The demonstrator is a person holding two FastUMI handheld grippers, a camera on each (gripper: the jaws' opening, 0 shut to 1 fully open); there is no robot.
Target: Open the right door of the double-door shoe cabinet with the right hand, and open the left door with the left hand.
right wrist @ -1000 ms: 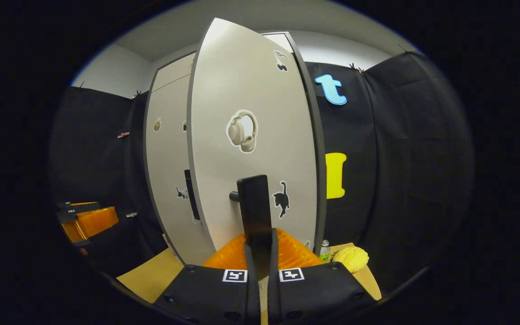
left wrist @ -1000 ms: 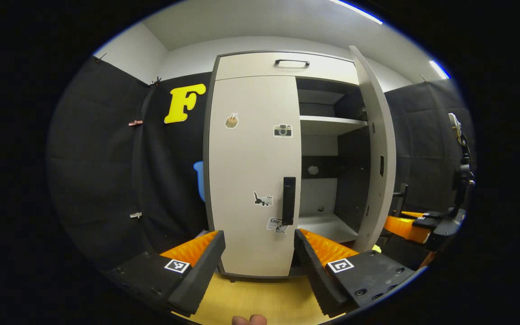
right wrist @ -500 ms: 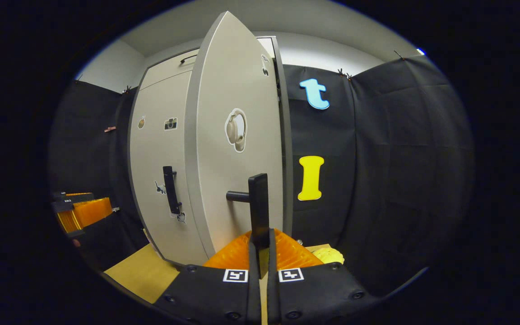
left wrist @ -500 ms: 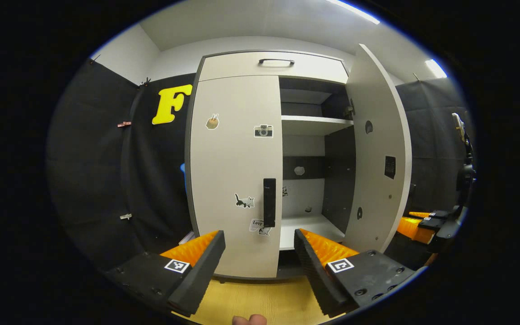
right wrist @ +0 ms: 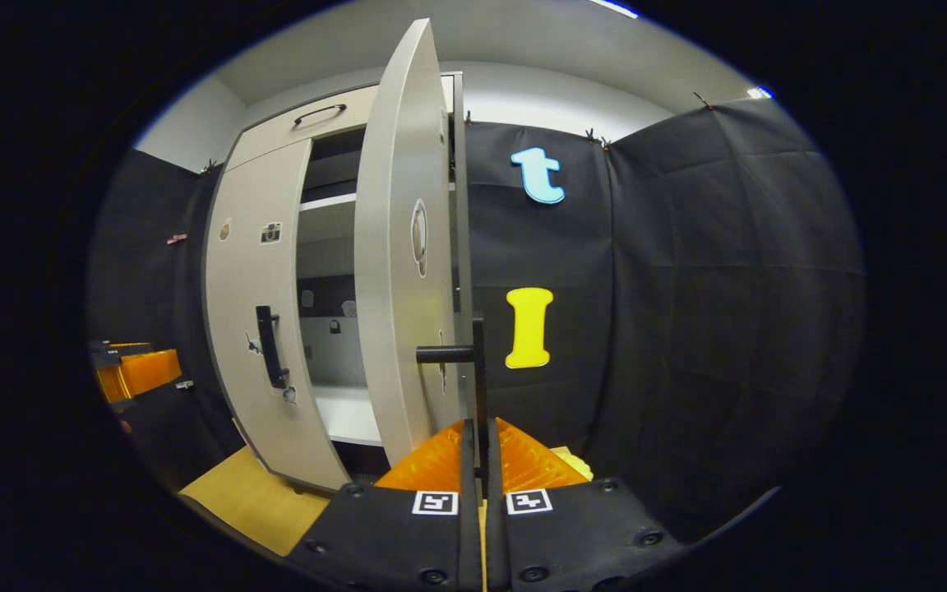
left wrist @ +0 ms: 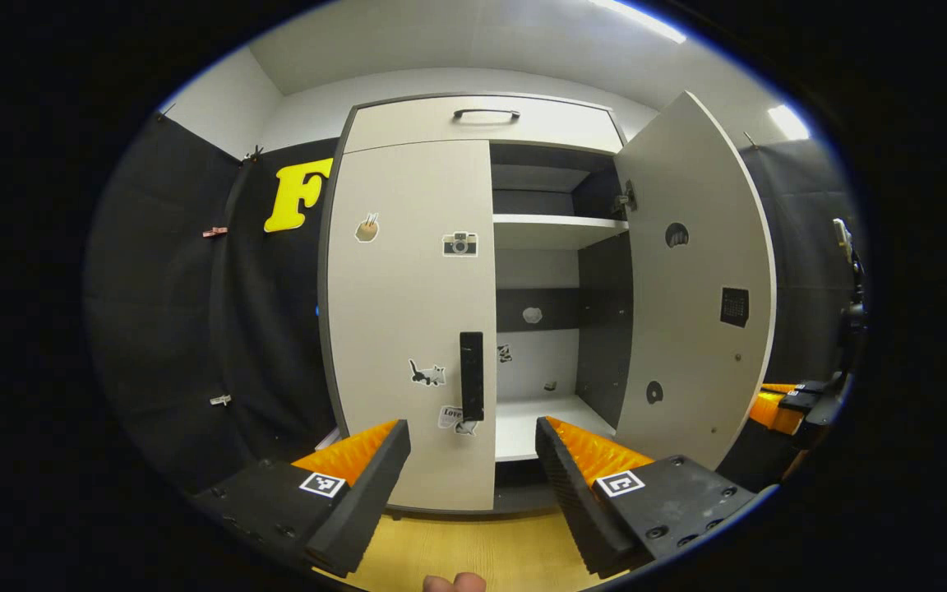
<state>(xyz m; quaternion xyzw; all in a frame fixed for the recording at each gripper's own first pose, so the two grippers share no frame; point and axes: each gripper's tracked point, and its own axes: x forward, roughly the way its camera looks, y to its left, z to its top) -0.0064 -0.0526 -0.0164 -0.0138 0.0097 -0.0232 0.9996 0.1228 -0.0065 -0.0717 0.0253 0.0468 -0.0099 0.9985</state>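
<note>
One door down: right gripper (right wrist: 478,460) jaws clamped on the right door's handle (right wrist: 473,362), door swung wide. Left gripper (left wrist: 472,460) jaws apart near the closed left door (left wrist: 408,321); grab its stiff black vertical handle (left wrist: 471,376), should swing light.

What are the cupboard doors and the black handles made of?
The pale grey cabinet doors look like smooth, matte laminated board: flat, with darker edging. The black bar handle could be painted metal or plastic; its even, dull black finish leaves that open.
</note>
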